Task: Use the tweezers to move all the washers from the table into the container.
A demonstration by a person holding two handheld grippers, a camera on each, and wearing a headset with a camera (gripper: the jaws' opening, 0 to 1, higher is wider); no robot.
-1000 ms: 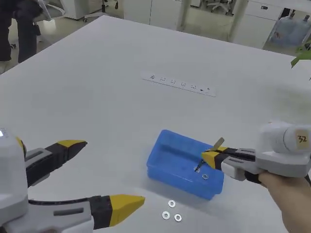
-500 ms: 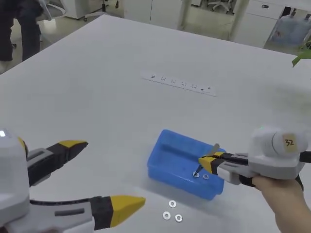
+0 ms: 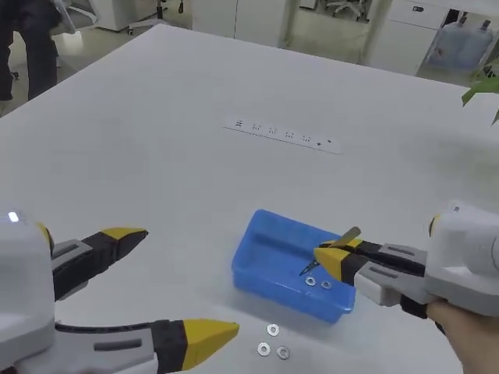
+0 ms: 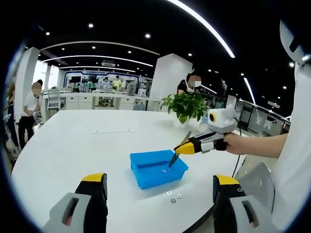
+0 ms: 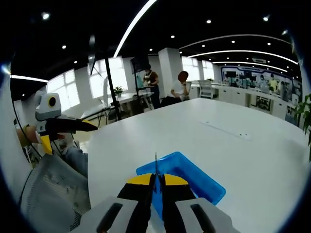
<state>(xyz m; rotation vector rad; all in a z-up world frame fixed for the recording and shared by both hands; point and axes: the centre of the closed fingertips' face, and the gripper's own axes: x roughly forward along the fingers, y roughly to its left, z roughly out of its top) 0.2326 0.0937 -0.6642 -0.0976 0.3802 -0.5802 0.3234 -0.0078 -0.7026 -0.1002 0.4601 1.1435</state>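
A blue container (image 3: 265,261) sits on the white table (image 3: 195,179), with two washers (image 3: 311,281) lying inside near its right end. My right gripper (image 3: 331,257) is shut on metal tweezers (image 3: 310,266), whose tips hang just above those washers. In front of the container, three washers (image 3: 273,330) rest on the table. My left gripper (image 3: 189,282) stands open at the lower left, holding nothing. The left gripper view shows the container (image 4: 146,167), the tweezers (image 4: 176,154) and the table washers (image 4: 173,196). In the right gripper view the tweezers (image 5: 156,162) point at the container (image 5: 194,179).
A white power strip (image 3: 282,135) lies across the middle of the table. Office chairs and cabinets stand beyond the far edge. A potted plant (image 4: 189,106) and several people are in the background.
The tweezers' tips dipped into the container and lifted a little. A second washer now lies beside the first. The left gripper has stayed put.
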